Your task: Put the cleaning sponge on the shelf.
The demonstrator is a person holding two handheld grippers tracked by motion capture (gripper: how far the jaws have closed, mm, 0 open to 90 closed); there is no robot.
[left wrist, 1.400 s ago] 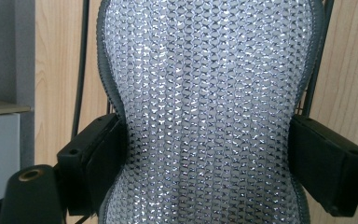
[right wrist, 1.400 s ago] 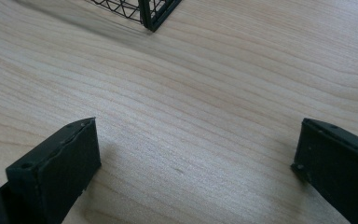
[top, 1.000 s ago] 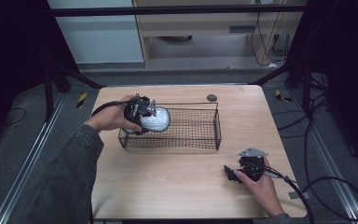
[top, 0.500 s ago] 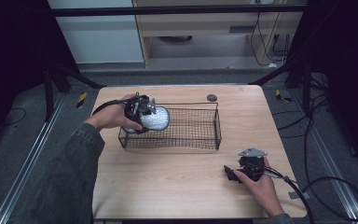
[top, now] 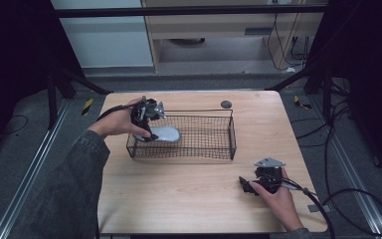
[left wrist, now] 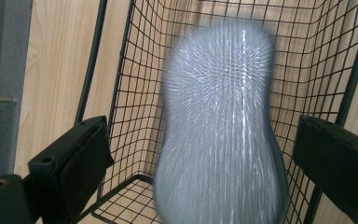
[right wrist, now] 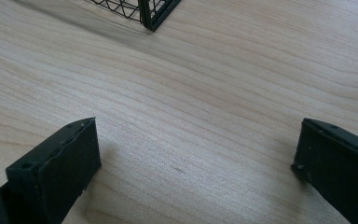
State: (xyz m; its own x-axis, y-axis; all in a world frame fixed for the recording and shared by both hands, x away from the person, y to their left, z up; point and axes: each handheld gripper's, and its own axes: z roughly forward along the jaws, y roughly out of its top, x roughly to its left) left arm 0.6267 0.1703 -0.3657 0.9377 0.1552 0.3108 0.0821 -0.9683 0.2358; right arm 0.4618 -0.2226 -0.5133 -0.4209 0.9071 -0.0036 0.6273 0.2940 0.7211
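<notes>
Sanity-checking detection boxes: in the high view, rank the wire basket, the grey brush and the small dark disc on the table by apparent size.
1. Wire basket: clearly the largest, spanning the table's middle.
2. Grey brush: lies inside the basket's left end, below the left gripper, whose jaws have just been opening.
3. Small dark disc: smallest, behind the basket.

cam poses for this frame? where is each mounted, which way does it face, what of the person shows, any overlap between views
High view: fixed above the person's side, facing forward and down on the table; forearms, left gripper, right gripper.
Left gripper view: rides the left gripper, looking into the wire basket at the grey brush; jaws just opened, clear of it.
Right gripper view: rides the right gripper, facing bare tabletop; jaws open.
Shared: the basket in all three, its corner in the right gripper view.
</notes>
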